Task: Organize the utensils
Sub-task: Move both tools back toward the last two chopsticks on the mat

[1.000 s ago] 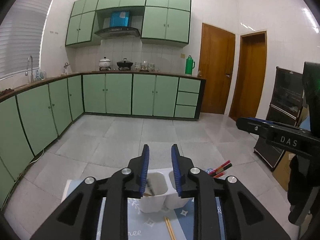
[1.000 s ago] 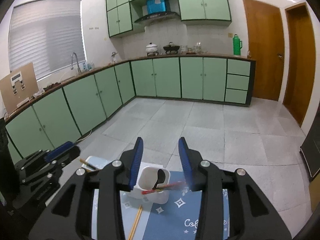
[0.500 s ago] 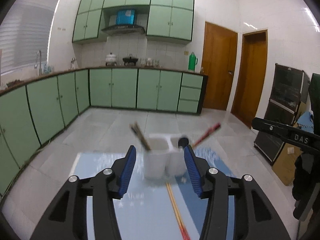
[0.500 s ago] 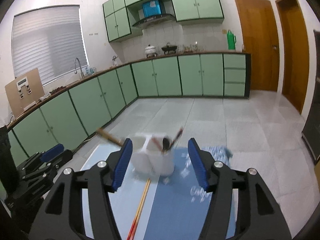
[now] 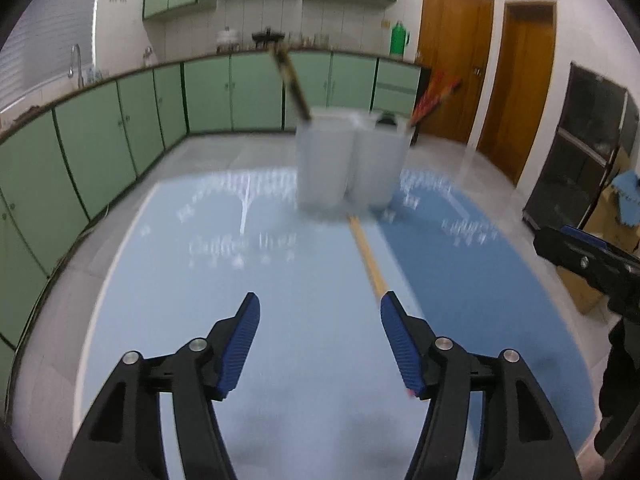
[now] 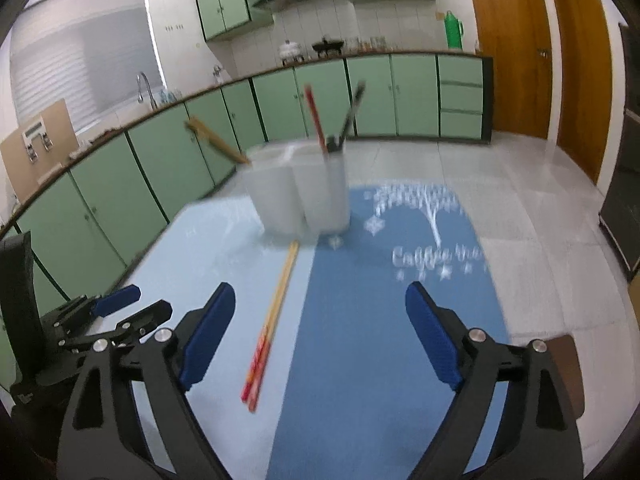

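A white utensil holder (image 5: 350, 160) (image 6: 298, 194) with separate compartments stands at the far side of a blue mat (image 5: 304, 320) (image 6: 380, 340). A brown-handled utensil (image 5: 290, 78) (image 6: 216, 142) leans out of its left compartment. Red chopsticks (image 5: 434, 96) (image 6: 314, 114) and a dark utensil (image 6: 352, 110) stand in the right one. A pair of wooden chopsticks with red ends (image 6: 274, 316) (image 5: 368, 260) lies flat on the mat in front of the holder. My left gripper (image 5: 320, 332) is open and empty, just left of them. My right gripper (image 6: 320, 336) is open and empty above the mat, with the chopsticks near its left finger.
The mat covers a table top whose brown corner (image 6: 560, 360) shows at the right. Green kitchen cabinets (image 5: 120, 128) run along the left and back walls. Two wooden doors (image 5: 484, 68) and a dark cabinet (image 5: 588, 152) stand to the right.
Both grippers have dropped low toward the mat and opened wider. The holder and the lying chopsticks now look closer and larger in both views.
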### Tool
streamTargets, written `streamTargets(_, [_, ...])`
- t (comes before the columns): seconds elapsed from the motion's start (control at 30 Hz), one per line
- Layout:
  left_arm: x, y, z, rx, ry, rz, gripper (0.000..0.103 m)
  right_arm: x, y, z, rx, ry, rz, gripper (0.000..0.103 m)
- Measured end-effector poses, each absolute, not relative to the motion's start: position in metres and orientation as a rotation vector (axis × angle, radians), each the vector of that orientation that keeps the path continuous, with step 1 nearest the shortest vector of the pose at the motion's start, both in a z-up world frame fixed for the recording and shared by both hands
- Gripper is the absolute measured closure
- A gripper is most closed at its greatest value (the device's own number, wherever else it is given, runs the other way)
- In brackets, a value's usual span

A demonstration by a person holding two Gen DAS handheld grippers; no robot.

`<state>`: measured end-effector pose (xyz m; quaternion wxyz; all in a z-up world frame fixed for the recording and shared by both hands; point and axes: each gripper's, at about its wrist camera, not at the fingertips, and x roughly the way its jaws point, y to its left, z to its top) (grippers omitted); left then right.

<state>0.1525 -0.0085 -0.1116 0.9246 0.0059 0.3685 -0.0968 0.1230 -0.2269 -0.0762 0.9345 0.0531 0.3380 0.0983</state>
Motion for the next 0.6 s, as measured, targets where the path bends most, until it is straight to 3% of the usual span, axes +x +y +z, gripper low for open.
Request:
streamTargets(0.3, [0.146, -0.002, -0.156, -0.003, 0.847, -0.167, 0.040, 0.112, -0.205, -0.138, 0.097, 0.819, 0.201, 0.018])
streamTargets(0.6, [0.142, 0.003, -0.172, -0.002, 0.882, -0.146, 0.040, 0.106, -0.183, -0.157, 0.048, 0.867, 0.218, 0.021])
